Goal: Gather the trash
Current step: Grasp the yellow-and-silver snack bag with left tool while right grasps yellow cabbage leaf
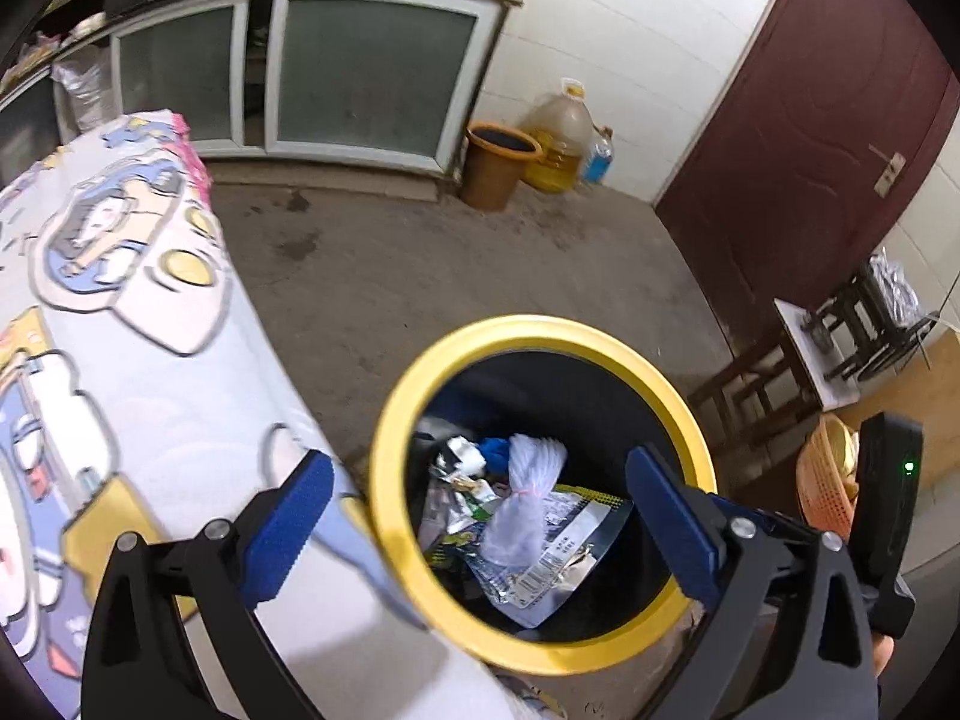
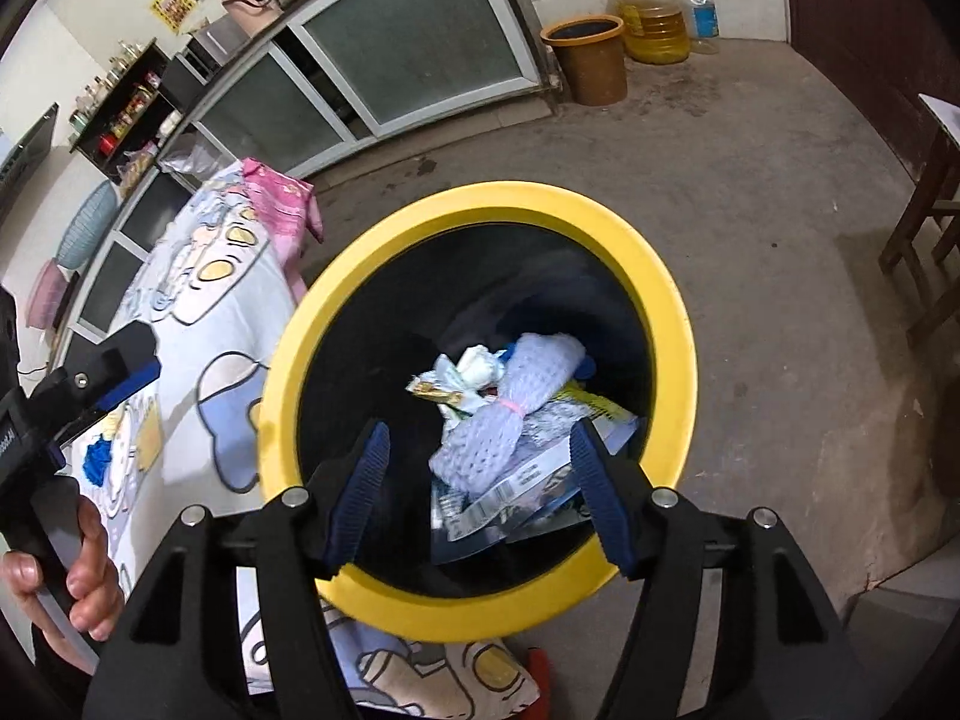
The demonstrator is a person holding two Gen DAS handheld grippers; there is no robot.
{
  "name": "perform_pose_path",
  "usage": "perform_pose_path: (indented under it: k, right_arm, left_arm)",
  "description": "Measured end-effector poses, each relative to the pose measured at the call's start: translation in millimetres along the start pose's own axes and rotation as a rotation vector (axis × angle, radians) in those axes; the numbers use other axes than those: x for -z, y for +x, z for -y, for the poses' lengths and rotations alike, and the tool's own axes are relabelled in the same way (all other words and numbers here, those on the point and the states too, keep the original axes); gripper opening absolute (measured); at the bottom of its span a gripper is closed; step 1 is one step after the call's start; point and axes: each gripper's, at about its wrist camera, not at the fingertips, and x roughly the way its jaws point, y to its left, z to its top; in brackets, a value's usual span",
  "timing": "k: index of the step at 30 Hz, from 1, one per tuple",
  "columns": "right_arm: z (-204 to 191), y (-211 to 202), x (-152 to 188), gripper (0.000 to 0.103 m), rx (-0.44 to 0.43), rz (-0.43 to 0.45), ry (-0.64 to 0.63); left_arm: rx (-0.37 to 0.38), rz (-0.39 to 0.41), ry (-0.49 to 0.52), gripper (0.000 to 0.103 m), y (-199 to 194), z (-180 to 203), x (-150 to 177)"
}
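A black trash bin with a yellow rim (image 1: 414,402) (image 2: 678,324) stands on the floor beside the table. Inside lie a white knotted plastic bag (image 1: 528,498) (image 2: 510,414), foil wrappers (image 1: 540,576) (image 2: 510,498), crumpled paper and something blue. My left gripper (image 1: 486,522) is open and empty, its jaws wide over the bin's near rim. My right gripper (image 2: 480,492) is open and empty, above the bin's mouth. The left gripper (image 2: 114,372) also shows in the right wrist view, over the table. A blue scrap (image 2: 99,459) lies on the tablecloth.
A table with a cartoon-print cloth (image 1: 120,360) (image 2: 204,324) is left of the bin. A brown bucket (image 1: 498,165) (image 2: 591,57), oil jug (image 1: 561,138) and bottle stand by the cabinet. Wooden stools (image 1: 756,384) (image 2: 924,222) and an orange basket (image 1: 828,480) are right.
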Motion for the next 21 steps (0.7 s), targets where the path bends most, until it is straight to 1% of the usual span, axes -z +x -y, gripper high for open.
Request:
perform_pose_path:
  k: [1, 2, 4, 6, 7, 9, 11, 14, 17, 18, 21]
  right_arm:
    - [-2, -2, 1, 0.062, -0.008, 0.006, -0.003]
    - [-6, -6, 1, 0.065, -0.025, 0.017, -0.011]
    - [-17, -16, 0, 0.067, -0.064, 0.044, -0.033]
    - [-30, -24, -3, 0.070, -0.096, 0.067, -0.057]
    - [-35, -27, -4, 0.073, -0.110, 0.075, -0.069]
    - [-57, -36, -5, 0.075, -0.161, 0.097, -0.122]
    - [-81, -42, -3, 0.080, -0.204, 0.106, -0.191]
    - [-120, -39, 4, 0.081, -0.253, 0.088, -0.308]
    - [-159, -30, 12, 0.082, -0.308, 0.051, -0.407]
    - [-171, -26, 14, 0.081, -0.319, 0.040, -0.436]
    - [-207, -14, 19, 0.081, -0.362, 0.002, -0.505]
  left_arm:
    - [-0.011, 0.015, 0.003, 0.095, -7, -2, 1]
    - [-0.034, 0.043, 0.013, 0.095, -21, -6, 2]
    - [-0.054, 0.089, 0.026, 0.095, -47, -12, 5]
    - [-0.047, 0.124, 0.033, 0.095, -78, -24, 9]
    - [-0.041, 0.137, 0.038, 0.095, -93, -31, 13]
    - [-0.061, 0.163, 0.047, 0.095, -123, -47, 24]
    - [-0.086, 0.190, 0.052, 0.095, -151, -65, 37]
    - [-0.150, 0.227, 0.036, 0.095, -201, -105, 71]
    - [-0.184, 0.234, -0.002, 0.095, -232, -140, 102]
    - [-0.213, 0.230, -0.026, 0.095, -244, -157, 117]
    - [-0.255, 0.230, -0.075, 0.095, -263, -185, 143]
